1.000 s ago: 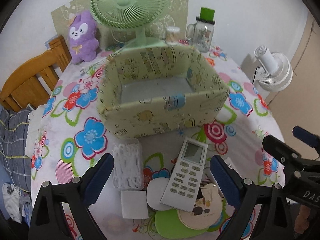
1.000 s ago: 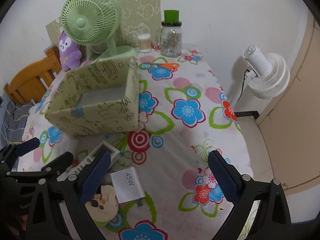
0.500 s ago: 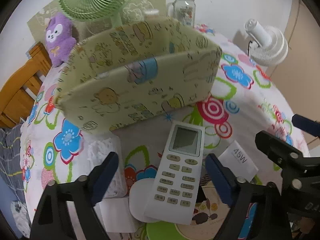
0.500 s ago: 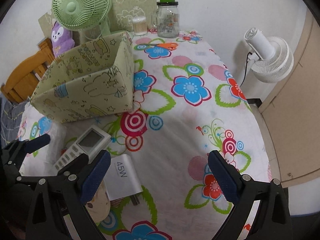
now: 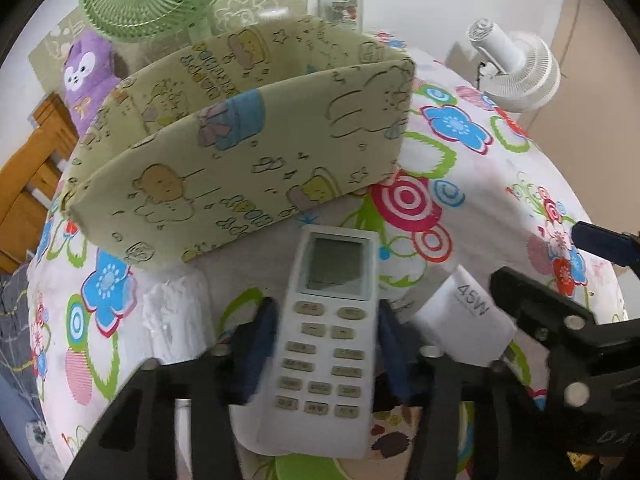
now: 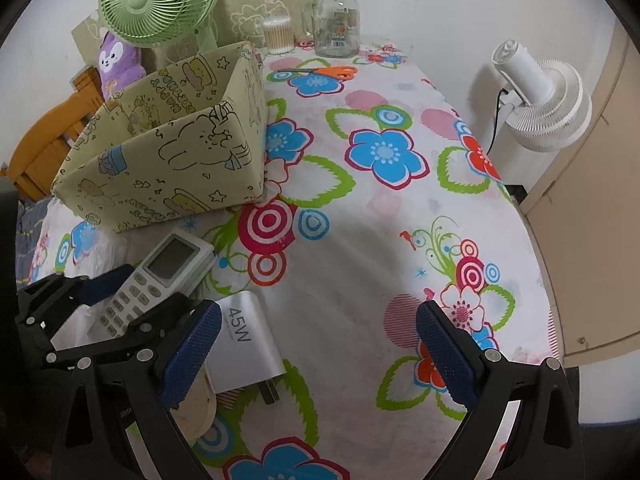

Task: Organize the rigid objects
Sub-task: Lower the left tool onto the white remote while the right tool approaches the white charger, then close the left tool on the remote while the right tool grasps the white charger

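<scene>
A white remote control (image 5: 328,344) lies on the flowered tablecloth (image 6: 360,248), in front of a pale green fabric box (image 5: 240,168) printed with cartoons. My left gripper (image 5: 326,336) points steeply down over it. Its jaws are closing, and the blue pads touch both long sides of the remote. To its right lies a white 45W charger (image 6: 244,344), beside the left finger of my right gripper (image 6: 316,344). That gripper stands open over bare cloth with nothing between its fingers. Under the remote's near end lie round coasters (image 5: 392,432).
A clear box of white picks (image 5: 176,320) lies left of the remote. At the back stand a green fan (image 6: 156,0), a glass jar (image 6: 336,20), cotton swabs (image 6: 278,36), orange scissors (image 6: 320,72) and a purple plush (image 6: 118,64). A white fan (image 6: 540,104) stands off the table's right edge.
My left gripper has sunk toward the remote and its wide-open jaws have closed in on the remote's sides. My right gripper has sunk a little and stays open.
</scene>
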A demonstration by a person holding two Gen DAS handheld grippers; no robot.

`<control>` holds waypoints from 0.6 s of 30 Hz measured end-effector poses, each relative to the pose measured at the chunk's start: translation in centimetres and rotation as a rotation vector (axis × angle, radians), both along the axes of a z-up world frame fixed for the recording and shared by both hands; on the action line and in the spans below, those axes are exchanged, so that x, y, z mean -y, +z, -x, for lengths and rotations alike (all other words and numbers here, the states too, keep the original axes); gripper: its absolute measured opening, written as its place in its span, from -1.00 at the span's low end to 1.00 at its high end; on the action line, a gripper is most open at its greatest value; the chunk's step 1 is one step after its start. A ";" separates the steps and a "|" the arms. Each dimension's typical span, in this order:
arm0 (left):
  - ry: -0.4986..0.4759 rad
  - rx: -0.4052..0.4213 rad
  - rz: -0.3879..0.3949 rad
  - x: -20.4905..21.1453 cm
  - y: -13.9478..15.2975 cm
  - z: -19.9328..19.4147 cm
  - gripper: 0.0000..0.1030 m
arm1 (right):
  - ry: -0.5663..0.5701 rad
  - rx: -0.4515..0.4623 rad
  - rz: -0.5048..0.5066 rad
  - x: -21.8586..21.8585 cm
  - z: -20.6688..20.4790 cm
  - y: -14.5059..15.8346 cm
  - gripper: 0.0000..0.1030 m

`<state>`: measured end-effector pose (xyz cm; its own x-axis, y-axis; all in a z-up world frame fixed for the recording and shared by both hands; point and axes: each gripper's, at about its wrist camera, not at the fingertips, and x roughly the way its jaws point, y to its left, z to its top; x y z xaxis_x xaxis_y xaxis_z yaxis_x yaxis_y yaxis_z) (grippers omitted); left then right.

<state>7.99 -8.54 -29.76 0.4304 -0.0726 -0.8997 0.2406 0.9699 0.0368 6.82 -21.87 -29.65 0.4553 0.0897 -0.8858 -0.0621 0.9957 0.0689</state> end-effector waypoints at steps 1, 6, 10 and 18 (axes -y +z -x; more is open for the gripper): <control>-0.003 0.000 -0.002 0.0 0.0 -0.1 -0.08 | 0.000 -0.001 -0.002 -0.1 0.0 0.0 0.92; 0.015 -0.014 0.016 -1.0 0.3 0.1 -0.09 | 0.008 -0.010 -0.020 -0.6 -0.3 -0.2 0.92; 0.037 -0.010 -0.005 -2.3 0.9 0.9 -0.09 | 0.017 -0.018 -0.032 -1.5 -0.5 -0.5 0.92; 0.035 -0.010 -0.021 -3.8 1.1 1.8 -0.09 | 0.049 -0.062 -0.050 -3.4 -1.1 -2.0 0.74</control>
